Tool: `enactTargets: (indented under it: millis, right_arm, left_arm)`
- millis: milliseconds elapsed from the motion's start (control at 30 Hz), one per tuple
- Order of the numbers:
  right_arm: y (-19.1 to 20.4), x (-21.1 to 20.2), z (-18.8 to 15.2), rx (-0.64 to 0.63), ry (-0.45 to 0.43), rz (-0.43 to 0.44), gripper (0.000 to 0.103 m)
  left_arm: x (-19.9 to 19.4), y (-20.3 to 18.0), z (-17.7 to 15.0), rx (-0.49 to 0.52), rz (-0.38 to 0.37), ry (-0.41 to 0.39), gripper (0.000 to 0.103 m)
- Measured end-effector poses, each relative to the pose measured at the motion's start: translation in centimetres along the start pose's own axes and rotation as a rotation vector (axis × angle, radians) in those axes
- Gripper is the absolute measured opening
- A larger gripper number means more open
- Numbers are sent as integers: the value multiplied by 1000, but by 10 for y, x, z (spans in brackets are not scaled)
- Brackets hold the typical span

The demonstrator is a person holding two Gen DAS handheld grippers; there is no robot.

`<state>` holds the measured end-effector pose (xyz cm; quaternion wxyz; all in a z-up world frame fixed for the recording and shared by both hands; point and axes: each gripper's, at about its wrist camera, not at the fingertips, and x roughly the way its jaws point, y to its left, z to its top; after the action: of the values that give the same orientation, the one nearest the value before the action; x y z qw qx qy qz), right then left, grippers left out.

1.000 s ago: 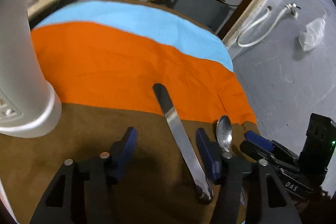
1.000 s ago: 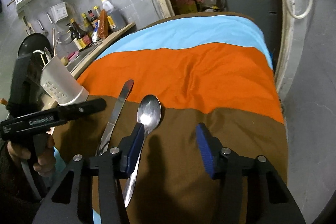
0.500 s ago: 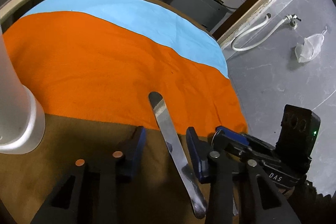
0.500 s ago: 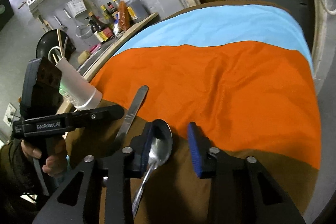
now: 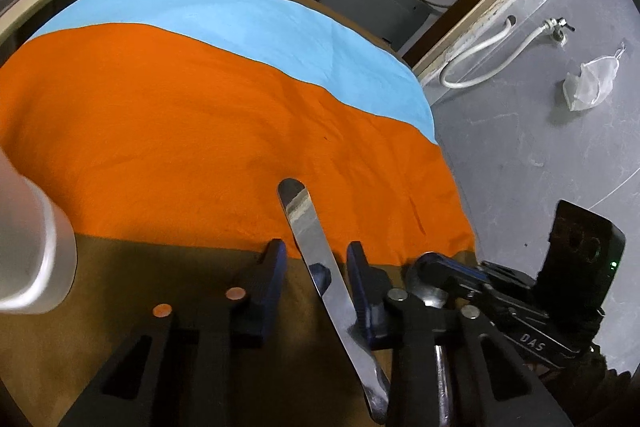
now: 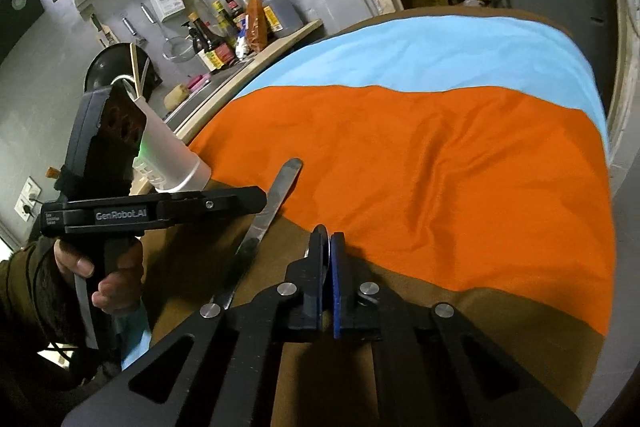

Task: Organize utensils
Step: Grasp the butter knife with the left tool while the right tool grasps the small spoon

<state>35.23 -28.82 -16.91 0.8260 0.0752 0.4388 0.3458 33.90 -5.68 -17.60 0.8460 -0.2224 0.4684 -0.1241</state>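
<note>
Left wrist view
- Left gripper (image 5: 316, 267): we are closing our jaws around the knife (image 5: 320, 279); the blade is lying between the blue pads, the right pad just beside its edge, the left pad still apart from it.
- Knife: it is resting flat on the cloth (image 5: 200, 115), its rounded tip on the orange band, its handle end running back under our gripper.
- Right gripper (image 5: 436, 267): it is showing just to the right of ours, with the bowl of the spoon (image 5: 430, 293) caught in its tip.
- Holder (image 5: 32, 259): a white utensil holder is standing at the left edge on the brown band.

Right wrist view
- Right gripper (image 6: 327, 251): we are holding our jaws together, clamped on the spoon (image 6: 325, 235), only a thin sliver of its metal edge peeking out at the pad tips.
- Left gripper (image 6: 256, 201): a hand (image 6: 100, 279) is gripping its handle at the left; its tip is hanging over the knife (image 6: 268, 205).
- Holder (image 6: 168, 155): it is standing behind that gripper, sticks poking out of its top.
- Cloth (image 6: 440, 167): the blue, orange and brown bands are covering the table.
</note>
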Motion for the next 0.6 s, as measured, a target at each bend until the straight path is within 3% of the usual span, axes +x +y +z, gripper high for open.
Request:
enactTargets:
  millis: [100, 400, 500, 600]
  right_arm:
    - [-8, -9, -2, 22, -9, -17, 3]
    - [-18, -16, -9, 65, -27, -49, 3]
    - [-18, -17, -10, 71, -30, -58, 3]
    - [-17, -16, -11, 78, -28, -64, 3]
  left_arm:
    - [6, 0, 4, -8, -12, 23, 19]
    - [25, -13, 11, 18, -33, 80, 19]
    - [27, -20, 14, 41, -2, 109, 19]
    - [30, -35, 15, 87, 76, 128, 19]
